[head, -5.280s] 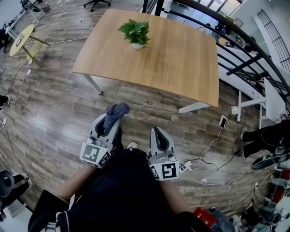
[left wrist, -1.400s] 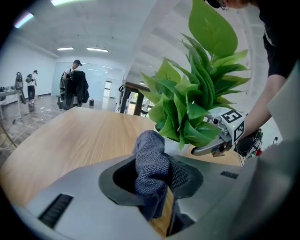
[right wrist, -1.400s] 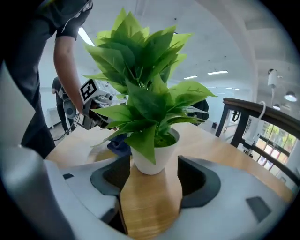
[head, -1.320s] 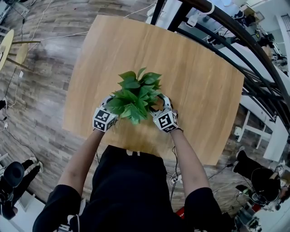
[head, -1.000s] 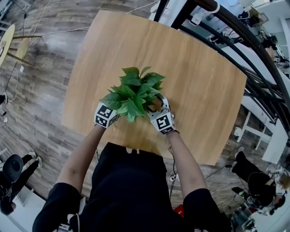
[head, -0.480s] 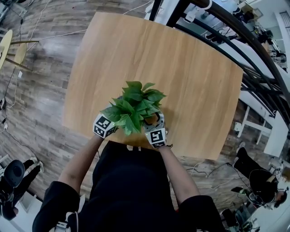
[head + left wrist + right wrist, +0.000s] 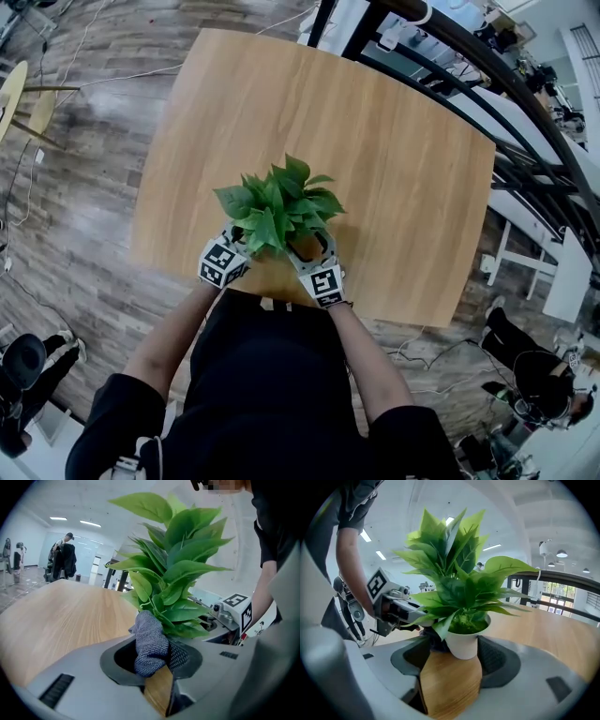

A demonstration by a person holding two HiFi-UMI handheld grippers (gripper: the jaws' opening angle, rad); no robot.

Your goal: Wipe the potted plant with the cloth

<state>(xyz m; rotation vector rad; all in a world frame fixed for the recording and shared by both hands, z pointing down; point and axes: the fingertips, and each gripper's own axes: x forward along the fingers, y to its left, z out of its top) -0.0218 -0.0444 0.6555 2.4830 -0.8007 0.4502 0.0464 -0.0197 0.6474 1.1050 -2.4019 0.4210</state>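
Because the potted plant stands near the tabletop's near edge, my right gripper's jaws sit apart around its white pot, seemingly steadying it, while my left gripper's jaws, clamped on the cloth, press it to the lower leaves.

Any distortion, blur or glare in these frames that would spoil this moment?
Head view: strong fisheye, the table edges bow, but lighting is even and the plant is sharp. Left gripper view: dark vignetted corners; the cloth is crisp. Right gripper view: bright ceiling lights behind the plant, no washout; the pot is in focus.
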